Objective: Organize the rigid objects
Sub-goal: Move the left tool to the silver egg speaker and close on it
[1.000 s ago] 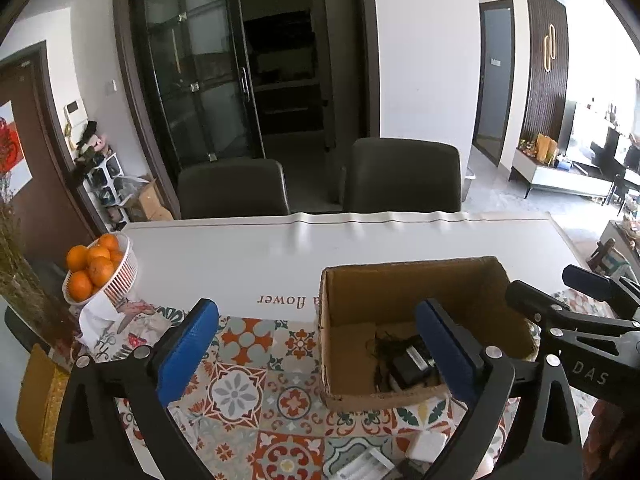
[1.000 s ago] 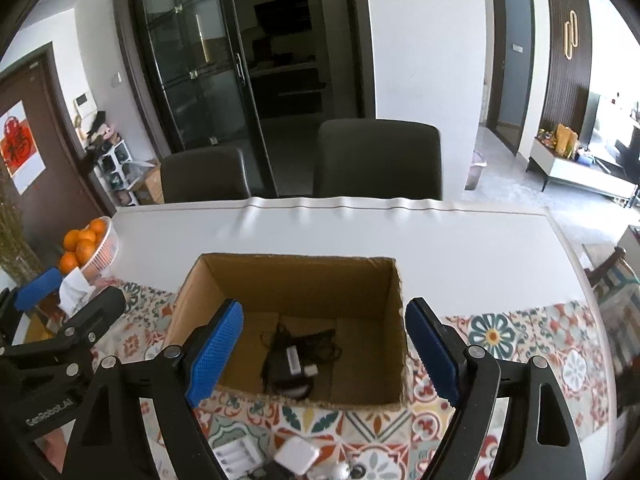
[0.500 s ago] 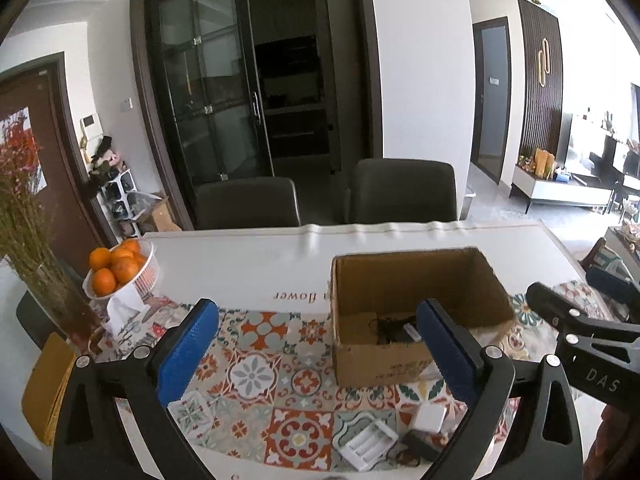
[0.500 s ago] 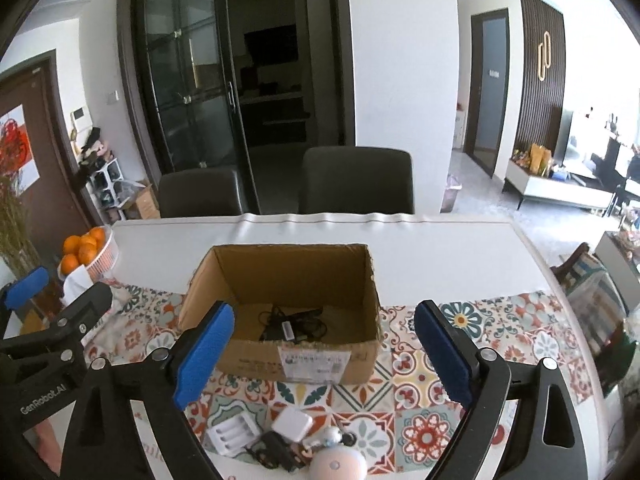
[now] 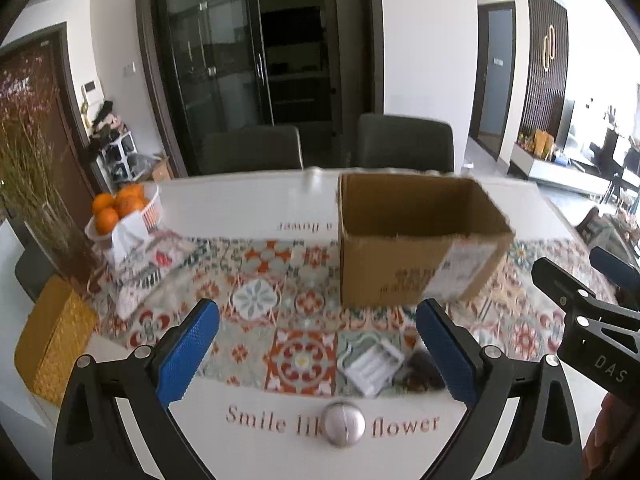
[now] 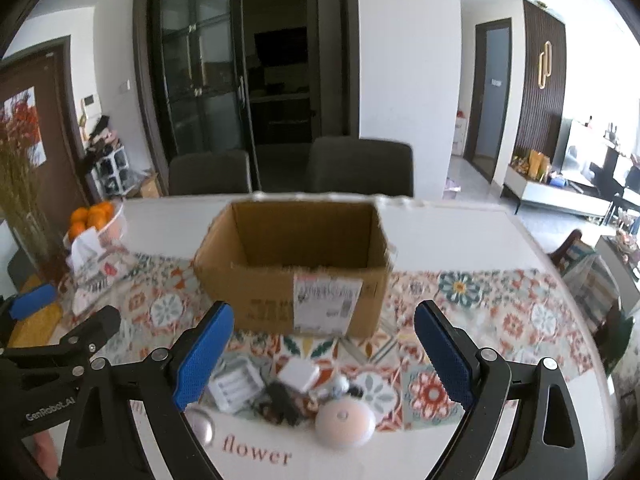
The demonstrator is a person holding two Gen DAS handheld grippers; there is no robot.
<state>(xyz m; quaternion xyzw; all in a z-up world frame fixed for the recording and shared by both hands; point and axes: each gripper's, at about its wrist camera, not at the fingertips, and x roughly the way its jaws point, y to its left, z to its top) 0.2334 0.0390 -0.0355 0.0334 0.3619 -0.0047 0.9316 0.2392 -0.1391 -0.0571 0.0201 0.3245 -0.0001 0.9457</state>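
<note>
An open cardboard box (image 5: 416, 240) (image 6: 296, 272) stands on the patterned table runner. In front of it lie small rigid items: a white battery case (image 5: 370, 366) (image 6: 234, 386), a white square adapter (image 6: 298, 374), a dark cable bundle (image 5: 420, 370) (image 6: 280, 402), a round pale pink device (image 6: 346, 424) and a silver round disc (image 5: 344, 424) (image 6: 200, 426). My left gripper (image 5: 318, 354) is open and empty, above the near table edge. My right gripper (image 6: 324, 354) is open and empty, above the small items.
A white basket of oranges (image 5: 120, 208) (image 6: 94, 220) and a vase of dried stems (image 5: 36, 184) stand at the left. A yellow woven box (image 5: 48, 344) sits at the left edge. Two dark chairs (image 5: 404, 142) stand behind the table.
Both grippers have pulled back and lowered away from the box. The box interior is no longer seen and the small items in front have come into view.
</note>
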